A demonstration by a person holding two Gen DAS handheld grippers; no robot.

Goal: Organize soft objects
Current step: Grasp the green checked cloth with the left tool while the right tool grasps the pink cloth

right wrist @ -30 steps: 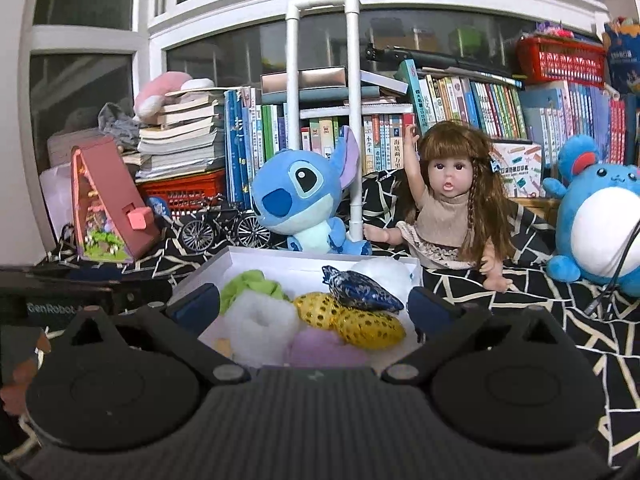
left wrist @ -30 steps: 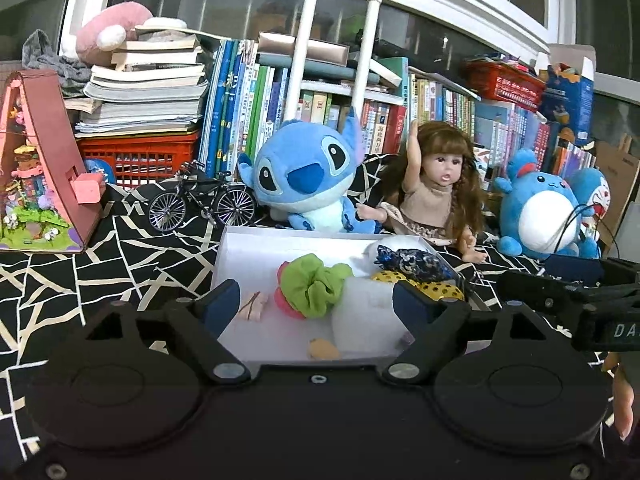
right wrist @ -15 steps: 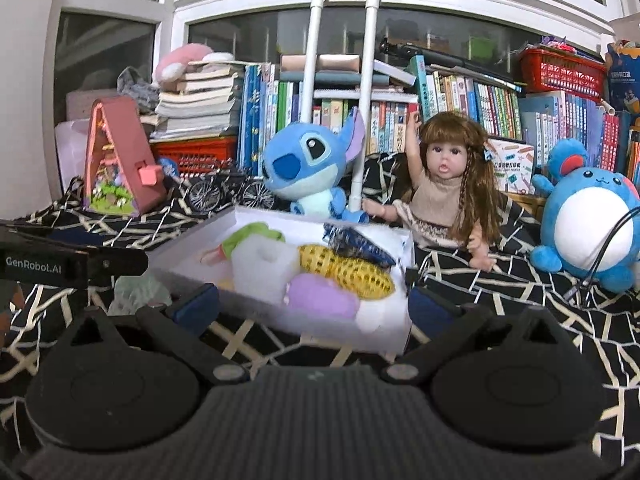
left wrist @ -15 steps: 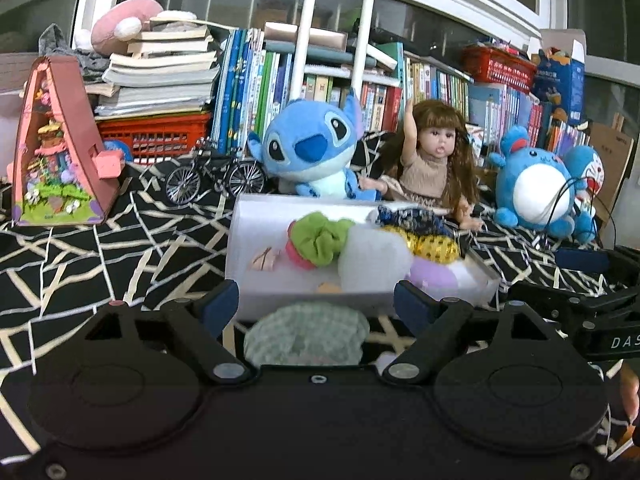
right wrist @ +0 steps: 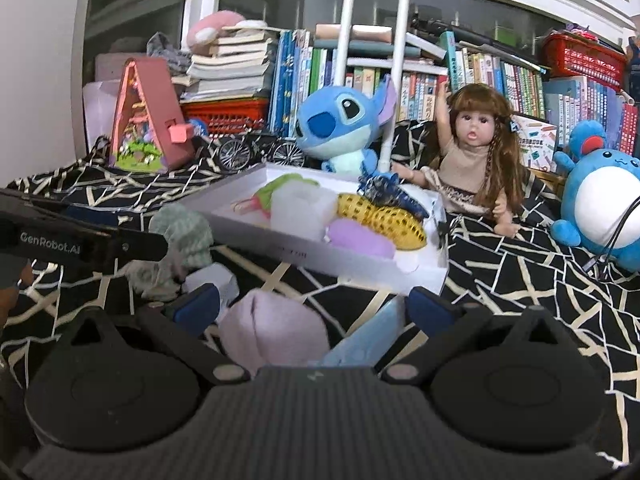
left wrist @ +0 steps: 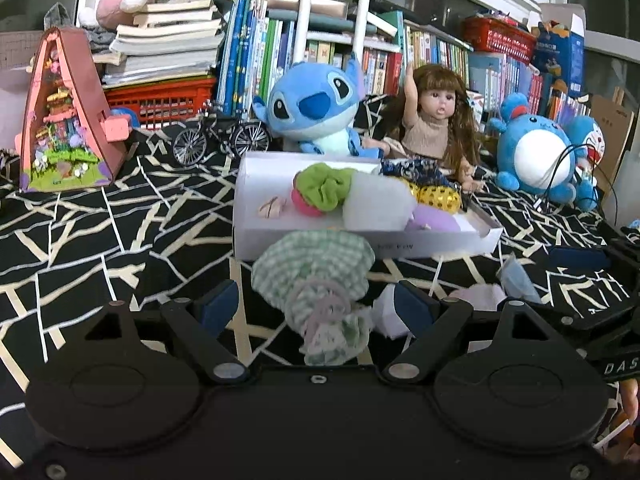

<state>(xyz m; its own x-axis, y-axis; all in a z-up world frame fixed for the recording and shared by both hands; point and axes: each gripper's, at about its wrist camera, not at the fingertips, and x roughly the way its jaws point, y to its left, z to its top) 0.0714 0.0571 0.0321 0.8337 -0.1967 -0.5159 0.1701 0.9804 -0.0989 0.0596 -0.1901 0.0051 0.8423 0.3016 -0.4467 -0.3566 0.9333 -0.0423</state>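
Note:
A white tray (left wrist: 400, 243) (right wrist: 288, 252) on the black patterned cloth holds several soft items: a green scrunchie (left wrist: 326, 186), a white puff (left wrist: 376, 206), a yellow dotted piece (left wrist: 438, 197) and a lilac one (right wrist: 358, 242). In front of the tray lies a green checked pouch (left wrist: 316, 280) (right wrist: 186, 236), between the open fingers of my left gripper (left wrist: 316, 306). My right gripper (right wrist: 314, 306) is open over a lilac soft piece (right wrist: 276, 332) and a light blue piece (right wrist: 360, 346). A white soft piece (left wrist: 386, 314) lies between the two grippers.
A Stitch plush (left wrist: 312, 108), a doll (left wrist: 434, 120) and a blue round plush (left wrist: 536, 156) sit behind the tray. A toy bicycle (left wrist: 220, 138), a pink model house (left wrist: 64, 116), a red basket and book stacks stand at the back left. A black cable (left wrist: 568, 168) runs at the right.
Both grippers have pulled back from above the tray and dropped low in front of it. The checked pouch and the lilac piece came into view between their fingers.

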